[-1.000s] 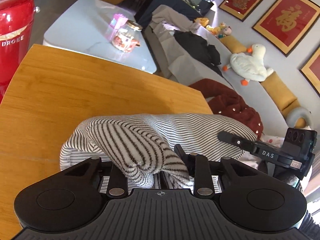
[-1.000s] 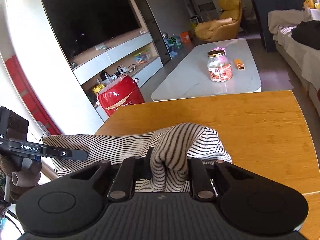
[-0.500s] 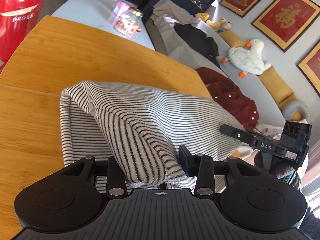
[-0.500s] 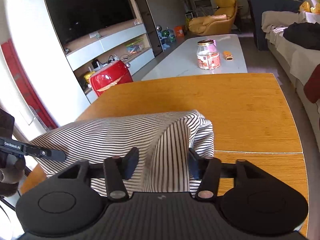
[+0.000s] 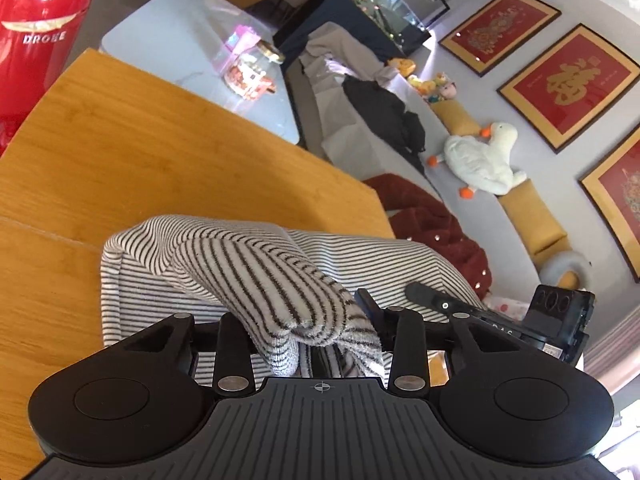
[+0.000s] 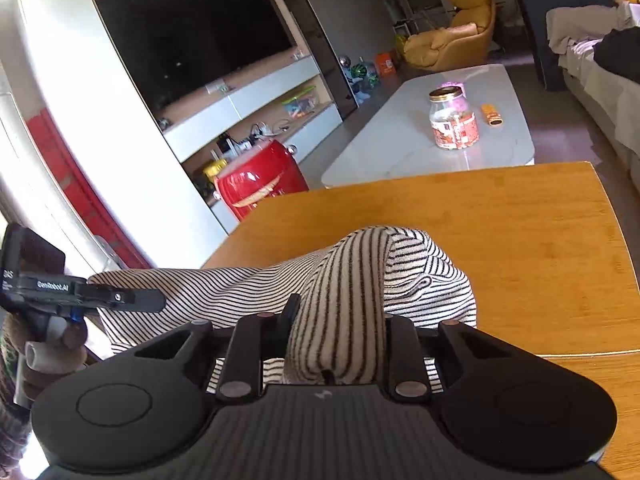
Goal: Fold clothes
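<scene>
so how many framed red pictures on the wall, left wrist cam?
3, on the wall above the sofa: one upper middle, one to its right with a gold character, one cut off at the right edge. More may lie out of frame.

A left gripper (image 5: 320, 320) fills the lower frame, its two black fingers pinching a bunched fold of a black-and-white striped garment (image 5: 248, 264). The rest of the garment lies on a wooden table (image 5: 120, 152). The right gripper (image 5: 424, 296) reaches in from the right, over the garment's far side. Beyond the table are a red appliance (image 5: 36, 28), a jar (image 5: 248, 72) on a pale coffee table (image 5: 168, 40), and a sofa (image 5: 472, 208) with a plush goose (image 5: 480, 160).
</scene>
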Motion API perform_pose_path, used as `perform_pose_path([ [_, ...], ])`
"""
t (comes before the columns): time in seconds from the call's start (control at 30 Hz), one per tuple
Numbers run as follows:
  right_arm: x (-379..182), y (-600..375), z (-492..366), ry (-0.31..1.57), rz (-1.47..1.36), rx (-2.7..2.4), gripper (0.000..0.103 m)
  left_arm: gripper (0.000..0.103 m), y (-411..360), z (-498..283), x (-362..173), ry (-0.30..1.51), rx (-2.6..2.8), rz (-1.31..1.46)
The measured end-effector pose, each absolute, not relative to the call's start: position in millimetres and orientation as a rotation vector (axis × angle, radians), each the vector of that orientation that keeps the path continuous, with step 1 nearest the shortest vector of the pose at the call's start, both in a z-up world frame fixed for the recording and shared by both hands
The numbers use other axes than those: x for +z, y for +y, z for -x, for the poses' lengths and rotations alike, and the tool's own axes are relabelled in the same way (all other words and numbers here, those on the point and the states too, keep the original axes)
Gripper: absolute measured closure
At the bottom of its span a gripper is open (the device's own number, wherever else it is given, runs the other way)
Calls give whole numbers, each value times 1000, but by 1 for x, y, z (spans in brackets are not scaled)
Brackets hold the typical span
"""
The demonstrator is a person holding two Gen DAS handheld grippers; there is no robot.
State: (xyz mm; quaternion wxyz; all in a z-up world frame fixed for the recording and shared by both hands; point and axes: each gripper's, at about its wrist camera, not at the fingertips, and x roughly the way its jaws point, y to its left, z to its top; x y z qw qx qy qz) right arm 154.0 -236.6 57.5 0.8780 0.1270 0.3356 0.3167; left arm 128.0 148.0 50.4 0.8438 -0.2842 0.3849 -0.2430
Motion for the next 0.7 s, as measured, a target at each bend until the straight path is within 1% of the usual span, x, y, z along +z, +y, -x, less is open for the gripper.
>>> perform_pose_path([
  [0.07,63,-242,-148,695,-267,688,79,65,143,-115,57,806,-525,573],
  [0.13,59,-244,-141,698,-229,698,78,65,138,-102,50,824,-526,548],
  [0.27,23,-244,-140,789,-166,650,76,64,127,-78,25,887,-513,511],
  [0.3,12,-243,-140,815,-143,629,74,63,126,-75,14,918,-497,508],
  [0.33,4,-243,-140,833,-141,622,69,63,126,-73,5,942,-477,503],
  [0.4,-4,-247,-138,845,-165,619,67,61,130,-69,-8,970,-432,488],
  [0.43,-3,-250,-136,845,-181,616,63,61,133,-67,-7,968,-430,488],
  [0.47,1,-252,-134,839,-183,610,60,58,137,-65,-5,963,-424,480],
  [0.5,5,-255,-129,820,-171,596,53,52,140,-62,0,950,-408,452],
  [0.53,10,-258,-125,799,-156,578,41,49,142,-59,6,935,-392,423],
  [0.6,21,-265,-117,752,-137,544,29,43,145,-51,20,897,-372,366],
  [0.63,26,-269,-114,726,-147,535,25,40,146,-48,28,875,-380,365],
  [0.67,32,-274,-111,700,-158,527,24,33,147,-44,36,852,-387,363],
  [0.7,36,-277,-110,678,-173,521,18,27,147,-41,43,831,-397,365],
])
